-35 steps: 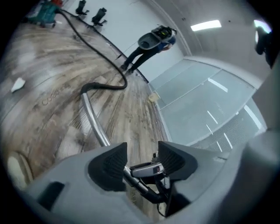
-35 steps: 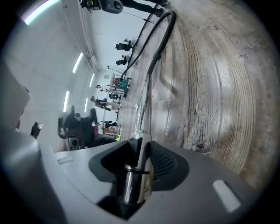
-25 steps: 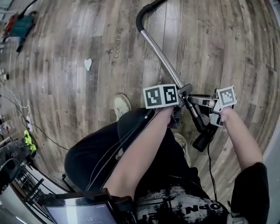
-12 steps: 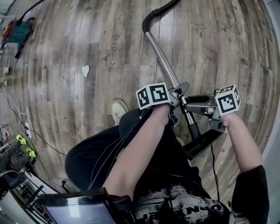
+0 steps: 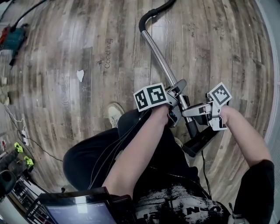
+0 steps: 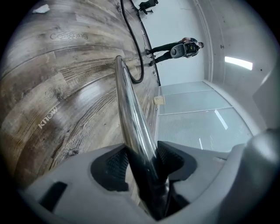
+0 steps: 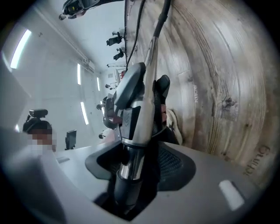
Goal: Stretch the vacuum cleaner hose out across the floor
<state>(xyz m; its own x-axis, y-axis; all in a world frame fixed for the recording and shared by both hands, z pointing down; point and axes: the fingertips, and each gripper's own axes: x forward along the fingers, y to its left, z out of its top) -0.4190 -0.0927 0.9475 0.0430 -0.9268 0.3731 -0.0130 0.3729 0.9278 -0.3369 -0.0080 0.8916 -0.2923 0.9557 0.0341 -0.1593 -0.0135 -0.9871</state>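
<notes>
Left gripper [image 6: 141,162] pinching the metal wand [image 5: 162,57], jaws just opened slightly; right gripper [image 7: 138,164] just opening, loose round the wand's lower end; hose [image 5: 164,5] curving off on the floor beyond the far end, apparently not yet stretched.

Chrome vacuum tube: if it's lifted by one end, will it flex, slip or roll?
The chrome tube looks like rigid metal, so it should probably lift as one straight piece. Its polished round surface may slip or roll. The black hose at its far end looks floppy and will likely trail.
</notes>
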